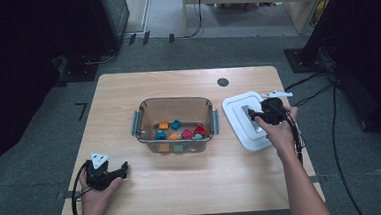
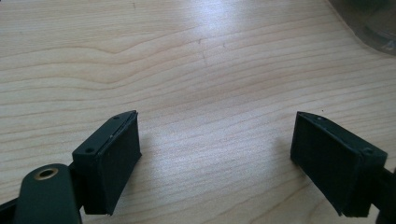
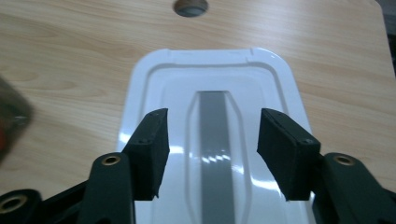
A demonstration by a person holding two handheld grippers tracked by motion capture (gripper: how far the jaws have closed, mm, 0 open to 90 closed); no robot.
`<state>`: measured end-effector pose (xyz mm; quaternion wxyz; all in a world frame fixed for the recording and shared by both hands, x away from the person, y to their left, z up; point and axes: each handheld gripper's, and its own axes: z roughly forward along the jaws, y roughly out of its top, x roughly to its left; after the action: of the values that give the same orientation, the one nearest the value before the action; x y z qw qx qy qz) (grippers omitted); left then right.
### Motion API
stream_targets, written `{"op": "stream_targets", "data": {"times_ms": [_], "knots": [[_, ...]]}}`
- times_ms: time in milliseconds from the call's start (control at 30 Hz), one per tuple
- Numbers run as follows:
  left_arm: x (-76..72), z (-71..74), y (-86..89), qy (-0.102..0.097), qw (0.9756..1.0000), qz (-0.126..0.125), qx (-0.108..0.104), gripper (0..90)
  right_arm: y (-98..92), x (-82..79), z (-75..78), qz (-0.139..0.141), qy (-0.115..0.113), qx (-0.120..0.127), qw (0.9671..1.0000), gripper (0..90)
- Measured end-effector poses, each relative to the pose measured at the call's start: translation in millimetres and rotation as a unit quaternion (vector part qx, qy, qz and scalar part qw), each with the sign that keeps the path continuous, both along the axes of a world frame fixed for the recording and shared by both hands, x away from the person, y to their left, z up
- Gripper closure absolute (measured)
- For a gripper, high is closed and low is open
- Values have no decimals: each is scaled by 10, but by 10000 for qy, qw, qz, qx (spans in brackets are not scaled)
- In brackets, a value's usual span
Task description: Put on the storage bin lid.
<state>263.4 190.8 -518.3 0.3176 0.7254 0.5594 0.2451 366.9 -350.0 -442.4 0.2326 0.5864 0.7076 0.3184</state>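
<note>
A clear plastic container (image 1: 143, 110) stands mid-table with several small coloured blocks (image 1: 180, 132) inside. To its right lies a white lid (image 1: 238, 107) with a grey raised handle strip (image 3: 215, 135) along its middle. My right gripper (image 1: 253, 114) hovers over the lid; in the right gripper view its jaws (image 3: 210, 149) straddle the grey handle with a gap on each side, open. My left gripper (image 1: 124, 167) rests near the table's front left edge, its jaws (image 2: 215, 158) wide apart over bare wood, holding nothing.
The wooden table (image 1: 127, 89) has a round cable hole (image 1: 222, 82) at the back right. A corner of the clear container (image 2: 373, 23) shows at the top right of the left gripper view. Cables (image 1: 328, 99) run across the floor on the right.
</note>
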Motion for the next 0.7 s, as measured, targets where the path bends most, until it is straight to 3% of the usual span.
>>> {"op": "stream_targets", "data": {"times_ms": [67,100,167,233,367,500,567,700], "knots": [[1,-1,-2,-7,10000,8,-10,156,-33,56,-83,-48,106,93,9999,518],[2,-1,-1,-6,10000,3,-9,157,-49,87,-125,-37,164,116,9998,511],[2,-1,-1,-7,10000,3,-9,156,-75,150,-213,-127,182,-55,9997,548],[2,-1,-1,-7,10000,4,-9,156,-103,193,-277,-98,238,90,9996,584],[2,-1,-1,-6,10000,3,-9,156,-95,264,-412,-5,395,161,9991,585],[1,-1,-1,-7,10000,5,-12,157,-52,299,-553,23,505,-61,9987,581],[1,-1,-1,-8,10000,5,-13,157,-59,288,-600,58,234,-69,9997,587],[0,-1,-1,-7,10000,5,-11,157,-57,241,-636,103,49,-77,9999,615]]}}
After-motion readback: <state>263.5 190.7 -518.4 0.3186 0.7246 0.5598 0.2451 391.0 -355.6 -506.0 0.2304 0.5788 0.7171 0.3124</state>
